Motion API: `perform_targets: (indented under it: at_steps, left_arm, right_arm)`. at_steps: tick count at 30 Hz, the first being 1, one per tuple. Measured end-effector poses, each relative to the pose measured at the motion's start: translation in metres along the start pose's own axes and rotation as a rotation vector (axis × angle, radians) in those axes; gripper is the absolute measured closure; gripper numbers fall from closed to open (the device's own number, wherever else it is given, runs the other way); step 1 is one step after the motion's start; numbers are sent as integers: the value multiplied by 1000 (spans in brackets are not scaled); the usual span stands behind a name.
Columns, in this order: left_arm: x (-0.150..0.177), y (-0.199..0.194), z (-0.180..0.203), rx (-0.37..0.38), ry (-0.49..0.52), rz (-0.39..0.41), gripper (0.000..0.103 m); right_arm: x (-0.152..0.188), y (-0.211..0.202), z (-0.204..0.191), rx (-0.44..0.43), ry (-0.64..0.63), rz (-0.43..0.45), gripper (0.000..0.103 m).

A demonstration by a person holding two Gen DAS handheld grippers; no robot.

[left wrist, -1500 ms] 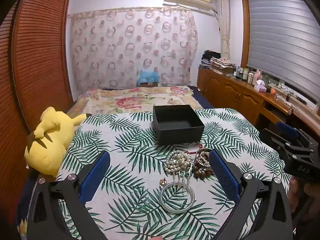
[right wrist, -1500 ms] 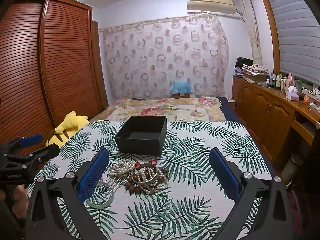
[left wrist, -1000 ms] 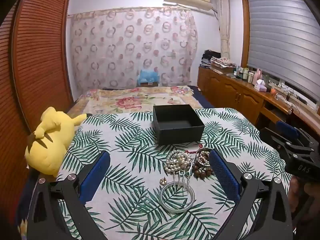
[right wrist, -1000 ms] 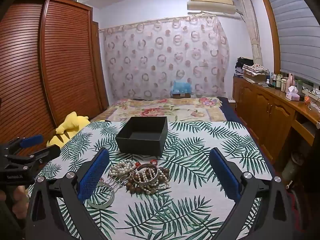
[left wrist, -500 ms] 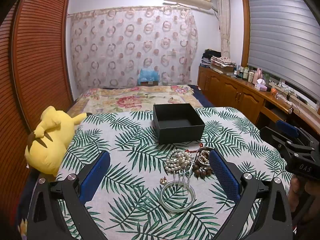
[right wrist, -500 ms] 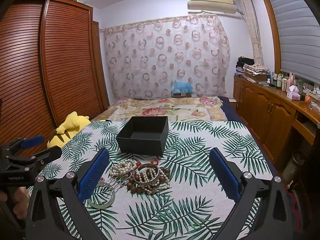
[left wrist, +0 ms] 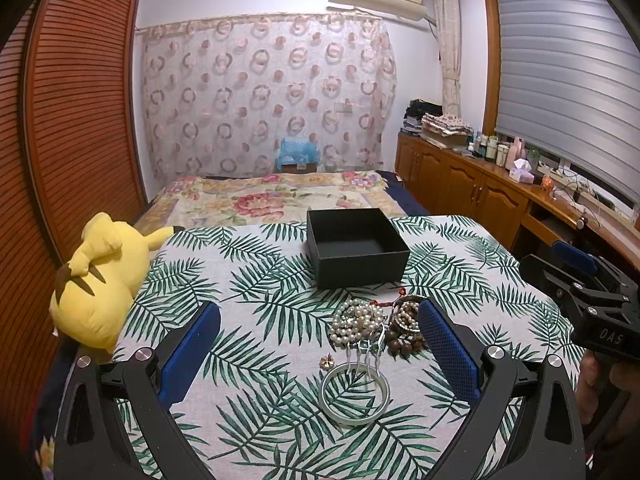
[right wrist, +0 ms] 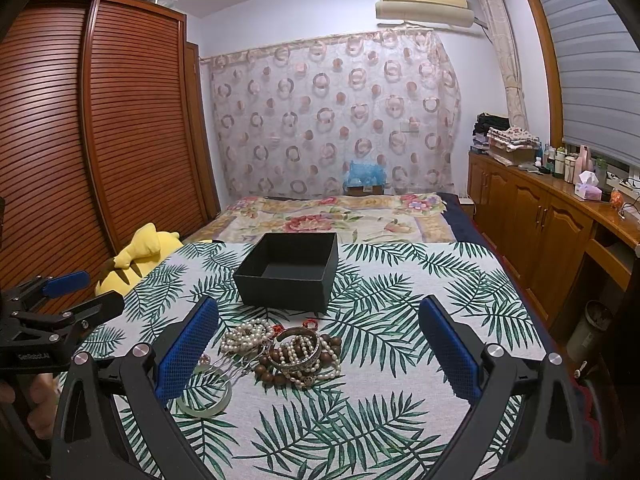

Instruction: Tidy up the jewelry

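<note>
A: Where do the hands stand?

B: The left gripper (left wrist: 320, 356) and right gripper (right wrist: 318, 354) both gape, holding nothing, poised above the table (right wrist: 420, 276).

A: So nothing's begun?

B: I'd judge not. The jewelry heap (right wrist: 280, 350) lies between the pads; the one black box (right wrist: 290, 274) just beyond looks empty.

A: Count?

B: One pale bangle (left wrist: 355, 394), one pearl strand (left wrist: 356, 320), brown beads (left wrist: 402, 346); the rest is tangled. Next: pinch one piece free.

left tongs (left wrist: 320, 344): black frame, blue ribbed pads, silver screws | right tongs (right wrist: 320, 344): same build
</note>
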State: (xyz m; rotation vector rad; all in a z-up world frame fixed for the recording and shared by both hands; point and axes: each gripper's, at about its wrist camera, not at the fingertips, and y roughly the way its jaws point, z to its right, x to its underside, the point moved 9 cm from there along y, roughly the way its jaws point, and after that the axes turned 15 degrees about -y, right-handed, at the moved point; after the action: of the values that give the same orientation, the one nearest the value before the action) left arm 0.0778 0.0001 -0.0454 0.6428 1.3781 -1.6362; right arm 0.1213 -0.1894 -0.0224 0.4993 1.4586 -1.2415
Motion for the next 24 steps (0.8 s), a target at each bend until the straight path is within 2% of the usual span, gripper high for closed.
perform_targets:
  at_steps: [24]
  left_arm:
    - [1,-1,-4,0,-3,-1,8]
  right_arm:
    - [0,0,0,-1,2,0,3]
